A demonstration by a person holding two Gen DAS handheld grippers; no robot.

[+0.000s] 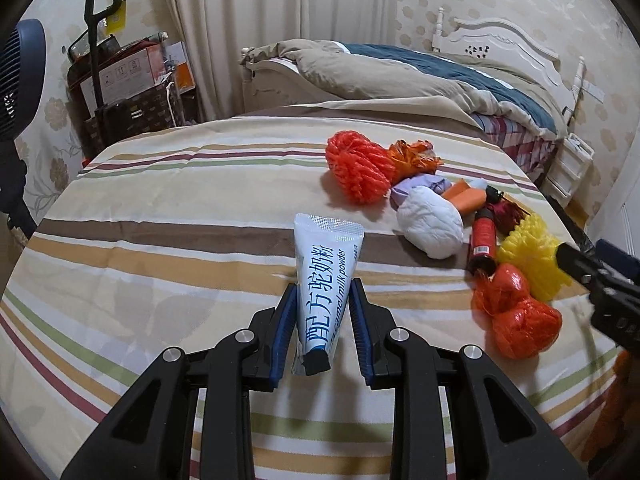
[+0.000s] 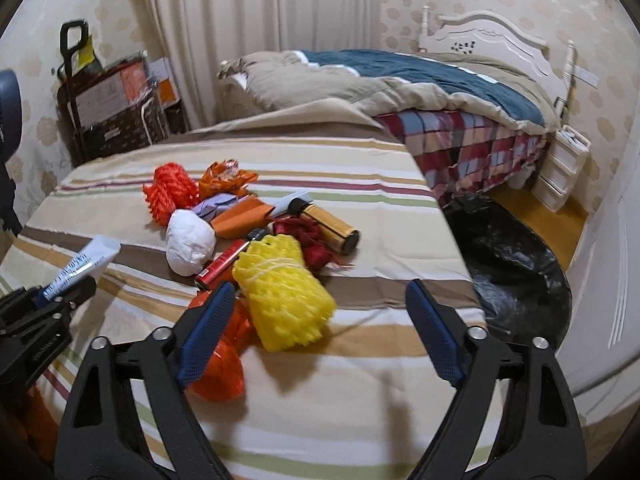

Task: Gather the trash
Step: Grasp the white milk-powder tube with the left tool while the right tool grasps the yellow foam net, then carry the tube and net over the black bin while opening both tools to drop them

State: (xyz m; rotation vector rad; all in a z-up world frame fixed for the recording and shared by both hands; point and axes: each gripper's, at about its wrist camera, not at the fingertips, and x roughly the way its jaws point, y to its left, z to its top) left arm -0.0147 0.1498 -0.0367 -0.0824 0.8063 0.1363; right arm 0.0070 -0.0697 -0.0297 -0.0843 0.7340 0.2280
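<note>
My left gripper (image 1: 323, 292) is shut on a white and blue milk powder tube (image 1: 326, 268), held above the striped tablecloth (image 1: 160, 240); the tube also shows in the right wrist view (image 2: 86, 262). My right gripper (image 2: 320, 300) is open and empty, just above a yellow foam net (image 2: 286, 292). A pile of trash lies on the table: an orange foam net (image 2: 170, 194), a white crumpled wad (image 2: 190, 244), a red cylinder (image 2: 224, 266), an orange plastic bag (image 2: 220, 360), a gold and black tube (image 2: 332, 226). A black trash bag (image 2: 512, 272) stands open on the floor right of the table.
A bed (image 2: 420, 88) with a rumpled quilt stands behind the table. A trolley with boxes (image 2: 112, 100) is at the back left by the curtain. A white drawer unit (image 2: 560, 168) stands by the bed. A blue fan (image 1: 20, 80) is at the far left.
</note>
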